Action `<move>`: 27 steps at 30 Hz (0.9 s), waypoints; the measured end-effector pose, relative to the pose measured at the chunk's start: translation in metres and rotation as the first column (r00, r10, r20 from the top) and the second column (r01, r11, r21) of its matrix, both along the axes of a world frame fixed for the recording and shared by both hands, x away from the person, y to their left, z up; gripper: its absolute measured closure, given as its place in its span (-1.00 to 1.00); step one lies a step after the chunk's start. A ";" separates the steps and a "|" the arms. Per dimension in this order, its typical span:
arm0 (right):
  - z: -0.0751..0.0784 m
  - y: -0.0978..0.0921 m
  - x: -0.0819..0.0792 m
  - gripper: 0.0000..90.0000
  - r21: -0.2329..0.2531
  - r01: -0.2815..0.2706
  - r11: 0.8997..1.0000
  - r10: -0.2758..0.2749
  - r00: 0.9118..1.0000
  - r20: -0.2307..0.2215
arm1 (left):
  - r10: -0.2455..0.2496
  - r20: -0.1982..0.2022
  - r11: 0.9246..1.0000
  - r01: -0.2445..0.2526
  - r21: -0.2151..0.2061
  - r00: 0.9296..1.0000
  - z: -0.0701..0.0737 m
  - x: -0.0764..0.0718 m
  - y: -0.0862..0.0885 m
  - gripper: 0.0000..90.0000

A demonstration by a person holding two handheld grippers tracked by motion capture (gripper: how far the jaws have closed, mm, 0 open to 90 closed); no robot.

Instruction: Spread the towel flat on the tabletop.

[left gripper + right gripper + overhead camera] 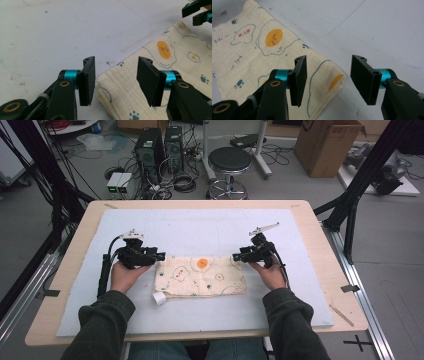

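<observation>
Cloth (200, 276) flat — left gripper (116, 80) and right gripper (328, 80) spread at its corners.

Cloth: the cream folded cotton-gauze cloth printed with fried eggs and paw marks (200, 276) looks soft, matt and finely crinkled.
Tag: the small white label (159, 298) at its corner looks smooth.
Mat: the pale blue-white table mat (210, 227) is matt, scuffed and pen-marked.
Table: the light wooden tabletop (320, 245) is smooth with a dull sheen.
Grippers: the left gripper (116, 80) and right gripper (328, 80) have matt black plastic jaws with rough pads, glossy teal metal collars and brass-coloured rivets.
</observation>
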State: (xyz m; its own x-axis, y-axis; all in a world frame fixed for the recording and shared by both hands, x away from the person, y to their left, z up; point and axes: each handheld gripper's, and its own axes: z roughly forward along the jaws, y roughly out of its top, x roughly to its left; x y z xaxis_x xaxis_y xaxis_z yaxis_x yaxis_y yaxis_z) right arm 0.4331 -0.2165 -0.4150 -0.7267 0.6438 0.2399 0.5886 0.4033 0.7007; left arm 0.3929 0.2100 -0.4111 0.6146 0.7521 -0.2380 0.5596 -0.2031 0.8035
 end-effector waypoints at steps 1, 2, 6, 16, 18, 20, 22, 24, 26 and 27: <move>0.000 0.000 0.000 0.04 -0.001 -0.004 1.000 0.004 1.000 0.005 | -0.001 0.000 1.000 0.001 0.000 1.000 0.000 0.000 0.000 0.10; 0.000 0.000 0.000 0.04 -0.001 -0.002 1.000 0.002 1.000 0.007 | 0.000 0.001 1.000 0.000 0.000 1.000 0.000 0.000 0.000 0.10; 0.001 -0.001 0.000 0.04 -0.002 0.001 1.000 -0.001 1.000 0.001 | -0.003 0.000 1.000 0.003 0.002 1.000 0.000 0.000 0.001 0.10; 0.001 0.000 -0.001 0.04 -0.002 -0.001 1.000 0.001 1.000 0.005 | -0.008 0.000 1.000 0.008 0.005 1.000 0.000 -0.001 0.000 0.08; 0.001 0.000 -0.001 0.04 0.000 -0.003 1.000 0.003 1.000 0.008 | -0.007 -0.001 1.000 0.007 0.004 1.000 0.001 -0.001 0.000 0.07; 0.002 -0.001 -0.001 0.04 0.001 -0.004 1.000 0.004 1.000 0.006 | -0.009 -0.001 1.000 0.009 0.006 1.000 0.001 -0.001 0.000 0.07; 0.002 -0.002 -0.001 0.04 0.000 -0.004 1.000 0.004 1.000 0.011 | -0.004 0.000 1.000 0.004 0.000 1.000 0.000 0.000 -0.001 0.07; 0.001 -0.002 -0.001 0.04 0.004 0.001 1.000 -0.001 1.000 0.008 | -0.005 -0.004 1.000 0.005 0.004 1.000 0.000 0.000 0.000 0.06; 0.001 -0.002 0.000 0.04 0.001 0.000 1.000 0.000 1.000 0.008 | -0.006 -0.007 1.000 0.006 0.000 1.000 -0.001 0.000 -0.001 0.06; 0.001 -0.002 -0.001 0.04 0.000 0.000 1.000 0.000 1.000 0.007 | -0.008 -0.006 1.000 0.008 0.003 1.000 -0.001 0.000 -0.001 0.06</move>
